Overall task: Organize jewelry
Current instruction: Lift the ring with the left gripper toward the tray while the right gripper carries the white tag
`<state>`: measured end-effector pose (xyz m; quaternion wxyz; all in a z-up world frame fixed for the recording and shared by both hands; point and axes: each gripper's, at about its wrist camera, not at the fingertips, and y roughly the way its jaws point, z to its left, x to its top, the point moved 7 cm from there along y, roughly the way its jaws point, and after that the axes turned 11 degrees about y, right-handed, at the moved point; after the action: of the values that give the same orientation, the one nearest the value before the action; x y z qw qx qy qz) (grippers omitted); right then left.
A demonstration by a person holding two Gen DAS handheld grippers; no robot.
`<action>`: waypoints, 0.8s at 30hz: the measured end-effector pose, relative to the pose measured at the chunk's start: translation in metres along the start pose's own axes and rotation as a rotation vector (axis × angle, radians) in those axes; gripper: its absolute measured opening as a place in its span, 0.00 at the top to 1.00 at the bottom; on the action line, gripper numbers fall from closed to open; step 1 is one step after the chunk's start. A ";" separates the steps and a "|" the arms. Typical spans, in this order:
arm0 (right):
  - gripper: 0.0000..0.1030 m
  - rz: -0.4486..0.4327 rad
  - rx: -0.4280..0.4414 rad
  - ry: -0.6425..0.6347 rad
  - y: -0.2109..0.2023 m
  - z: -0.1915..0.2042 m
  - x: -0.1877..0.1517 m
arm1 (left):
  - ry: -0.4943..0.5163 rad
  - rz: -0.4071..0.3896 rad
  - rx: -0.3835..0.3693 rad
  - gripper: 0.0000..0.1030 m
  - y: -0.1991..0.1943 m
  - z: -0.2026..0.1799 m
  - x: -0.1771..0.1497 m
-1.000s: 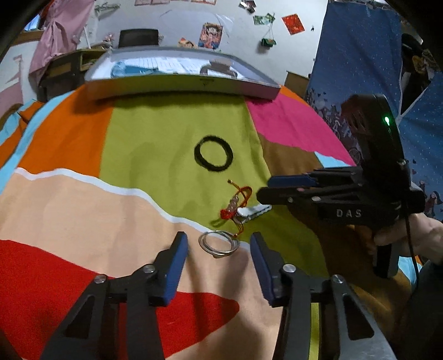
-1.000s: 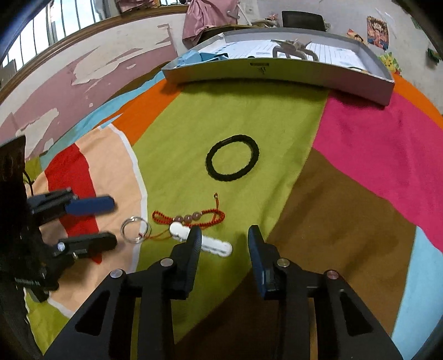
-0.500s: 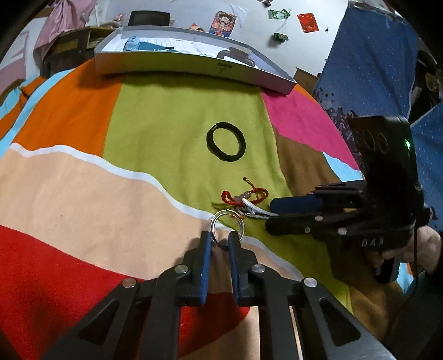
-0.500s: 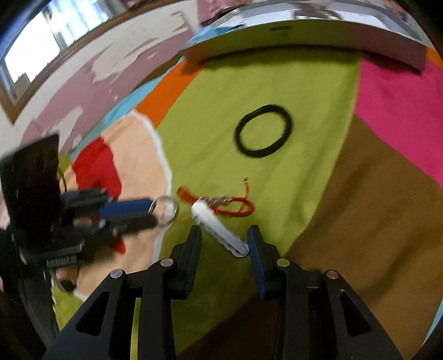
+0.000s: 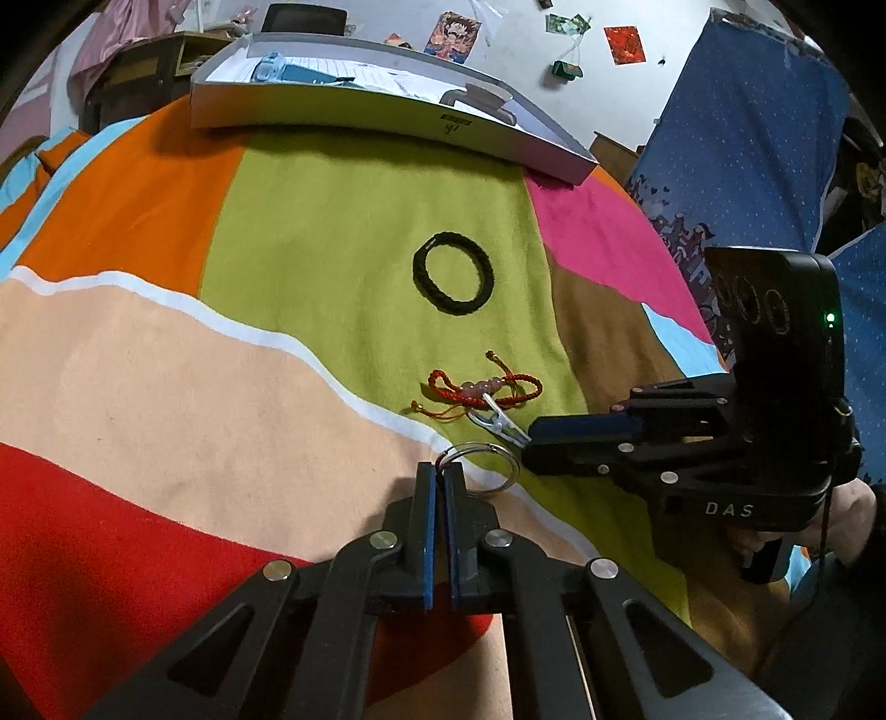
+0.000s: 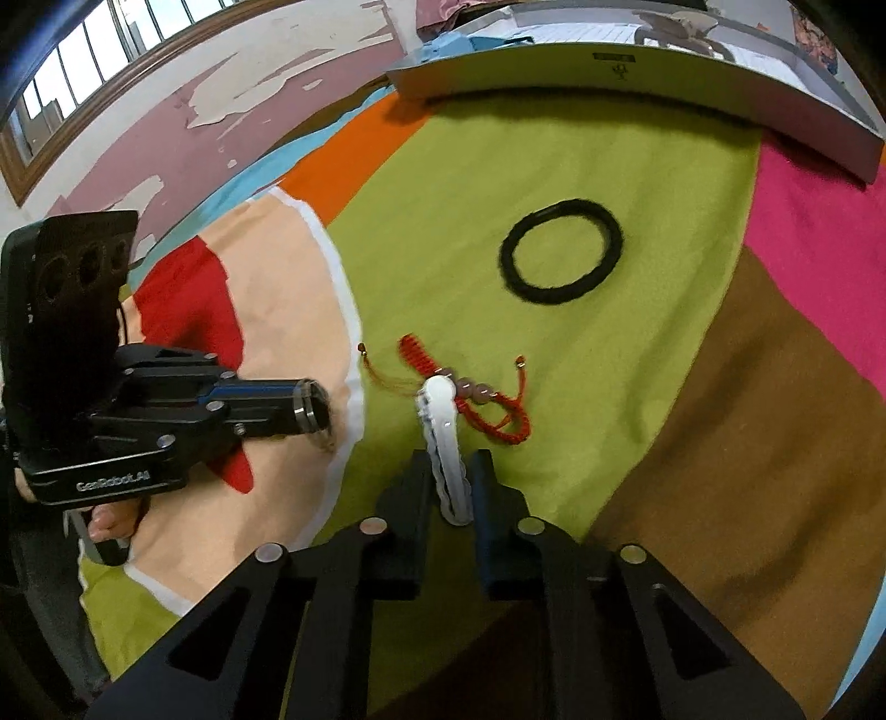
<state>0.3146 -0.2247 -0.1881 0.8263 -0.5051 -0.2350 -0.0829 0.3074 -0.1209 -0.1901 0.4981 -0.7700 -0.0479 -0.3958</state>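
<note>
On the patchwork cloth (image 5: 310,277), the braided ring (image 5: 453,273) lies before the tray (image 5: 387,119). Nearer the camera lies the beaded cord bracelet (image 5: 482,387), the hair clip (image 5: 498,423) touching it, then the metal rings (image 5: 482,462).

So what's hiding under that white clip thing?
The white clip lies across the red beaded bracelet, covering part of its cord. Below is green cloth. The right gripper is around it.

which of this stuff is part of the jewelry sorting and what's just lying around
Part of the job:
thin silver metal ring, in the left gripper
white wavy hair clip, in the right gripper
red cord bracelet with pink beads
black braided band
shallow grey tray

Lying about:
multicoloured patchwork blanket
wall posters
</note>
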 end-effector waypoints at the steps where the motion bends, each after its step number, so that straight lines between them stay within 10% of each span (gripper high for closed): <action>1: 0.88 0.001 0.004 0.005 -0.001 0.001 0.000 | 0.000 -0.001 0.004 0.97 -0.001 -0.001 0.000; 24: 0.91 -0.322 -0.010 0.084 -0.080 -0.012 0.043 | -0.047 -0.130 0.098 0.97 -0.040 0.001 0.051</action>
<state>0.3259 -0.2692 -0.1084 0.8088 -0.4613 -0.2776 -0.2365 0.3238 -0.1167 -0.1278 0.5069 -0.7491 -0.1288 -0.4065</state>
